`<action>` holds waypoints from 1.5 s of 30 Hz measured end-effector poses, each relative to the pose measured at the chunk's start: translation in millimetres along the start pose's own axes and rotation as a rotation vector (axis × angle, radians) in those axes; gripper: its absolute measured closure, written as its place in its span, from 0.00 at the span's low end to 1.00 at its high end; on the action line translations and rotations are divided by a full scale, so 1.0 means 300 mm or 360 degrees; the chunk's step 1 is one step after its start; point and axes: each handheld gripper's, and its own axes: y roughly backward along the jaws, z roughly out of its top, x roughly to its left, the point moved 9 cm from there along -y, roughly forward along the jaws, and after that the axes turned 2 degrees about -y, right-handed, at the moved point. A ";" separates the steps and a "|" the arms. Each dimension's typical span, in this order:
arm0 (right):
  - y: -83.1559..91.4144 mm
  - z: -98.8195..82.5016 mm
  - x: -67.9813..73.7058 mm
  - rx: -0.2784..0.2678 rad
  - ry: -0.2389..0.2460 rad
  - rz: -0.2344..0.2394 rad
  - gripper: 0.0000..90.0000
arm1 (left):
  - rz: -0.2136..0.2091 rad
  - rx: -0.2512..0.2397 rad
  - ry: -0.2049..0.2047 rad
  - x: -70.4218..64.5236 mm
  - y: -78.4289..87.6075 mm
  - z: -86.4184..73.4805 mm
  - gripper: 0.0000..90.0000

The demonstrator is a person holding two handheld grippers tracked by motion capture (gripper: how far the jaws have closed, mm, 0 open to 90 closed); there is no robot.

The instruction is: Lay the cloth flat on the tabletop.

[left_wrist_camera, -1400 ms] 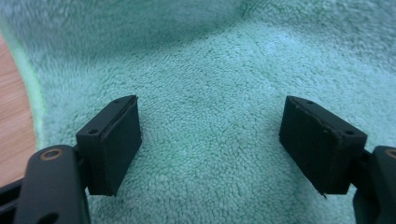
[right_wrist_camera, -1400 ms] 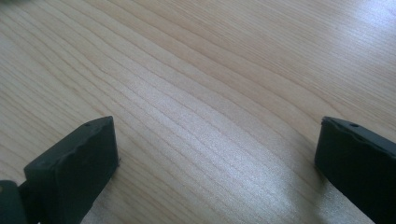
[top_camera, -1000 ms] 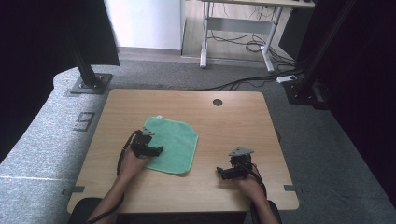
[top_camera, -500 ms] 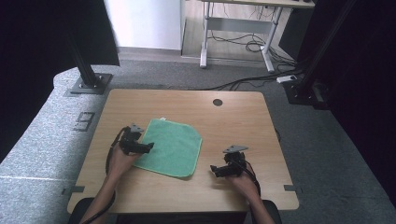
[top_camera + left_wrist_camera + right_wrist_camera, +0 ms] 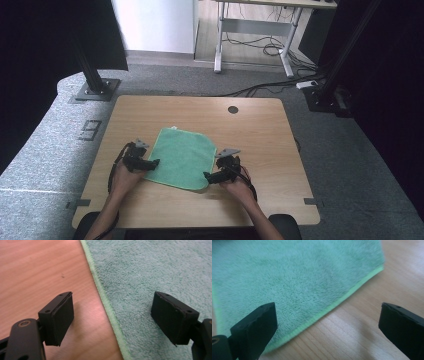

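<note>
High view: a green towel (image 5: 183, 158) lay flat near the wooden table's (image 5: 260, 130) front edge — left gripper (image 5: 152, 163) and right gripper (image 5: 208, 176) flanked it, jaws spread, grasping nothing.

green towel (image 5: 182, 157), brighter green hem, wooden table (image 5: 260, 130)

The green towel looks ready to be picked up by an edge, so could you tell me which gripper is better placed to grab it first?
Probably the left gripper: its open jaws already straddle the hem of the green towel. The right gripper, also open, faces a hem lying slightly farther ahead of its jaws.
</note>
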 end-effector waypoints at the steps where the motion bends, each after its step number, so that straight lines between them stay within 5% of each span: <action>1: -0.015 -0.024 -0.009 0.0052 0.0052 -0.0049 0.02 | -0.0010 0.0002 0.0002 -0.014 0.005 -0.008 0.21; 7: -0.001 -0.055 -0.072 0.0077 0.0050 -0.0109 0.01 | -0.0054 0.0004 -0.0024 -0.076 0.018 -0.023 0.21; 10: 0.018 -0.077 -0.123 0.0089 -0.0030 -0.0095 0.02 | -0.0085 -0.0002 -0.0071 -0.137 0.021 -0.026 0.21; 18: 0.006 -0.018 -0.116 0.0102 -0.0052 0.0026 0.02 | -0.0073 -0.0100 -0.0046 -0.124 0.003 -0.032 0.07; 25: -0.032 0.112 -0.167 0.0041 -0.0078 0.0047 0.30 | -0.0070 -0.0101 -0.0042 -0.124 0.003 -0.032 0.06; 32: -0.120 0.236 -0.214 0.0064 0.0009 -0.0016 0.52 | -0.0074 -0.0099 -0.0044 -0.124 0.002 -0.031 0.06; 40: -0.204 0.238 -0.242 0.0155 -0.0004 0.0008 0.74 | -0.0075 -0.0098 -0.0049 -0.123 0.002 -0.031 0.06; 41: -0.207 0.235 -0.233 0.0129 -0.0048 0.0077 0.89 | -0.0076 -0.0098 -0.0049 -0.123 0.002 -0.031 0.06; 45: -0.173 0.253 -0.203 0.0114 0.0035 0.0052 0.96 | -0.0076 -0.0097 -0.0051 -0.123 0.001 -0.030 0.06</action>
